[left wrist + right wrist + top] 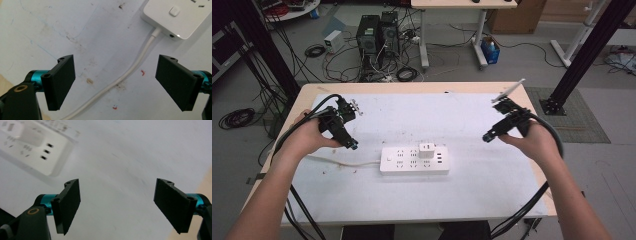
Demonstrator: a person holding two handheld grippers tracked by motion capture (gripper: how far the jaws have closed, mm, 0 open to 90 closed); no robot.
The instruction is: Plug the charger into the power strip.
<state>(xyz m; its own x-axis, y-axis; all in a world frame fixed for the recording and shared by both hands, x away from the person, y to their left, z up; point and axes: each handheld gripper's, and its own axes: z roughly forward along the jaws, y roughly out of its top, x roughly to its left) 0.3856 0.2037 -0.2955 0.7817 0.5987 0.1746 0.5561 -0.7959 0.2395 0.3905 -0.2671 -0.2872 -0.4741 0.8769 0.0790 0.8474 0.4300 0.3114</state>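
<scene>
High view: a white power strip [414, 160] is lying flat near the middle of the desk [472, 200], somewhat toward the near edge, long side running parallel to that edge. A small white plug adapter [427, 149] is sitting in one of its sockets, right of the strip's centre. A white cord [344, 163] is trailing from the strip's left end toward the desk's left edge. The left hand-held gripper [353, 145] is hovering just beside that cord, left of the strip, tips pointing down toward the strip. The right hand-held gripper [488, 137] is hanging to the right of the strip, apart from it, nearer the right edge. Beyond the far edge, computer towers [378, 34] and loose cables are standing on the floor.

Left gripper view: jaws are standing wide apart, nothing between them but the stained white desk surface [50, 30]. The cord [140, 58] is crossing the gap below them, running up to the strip's end [175, 17] at upper right.

Right gripper view: picture is blurring. Jaws are spread wide, holding nothing. The strip's end with three small dark ports [37, 150] is lying at upper left, well clear of the jaws.
</scene>
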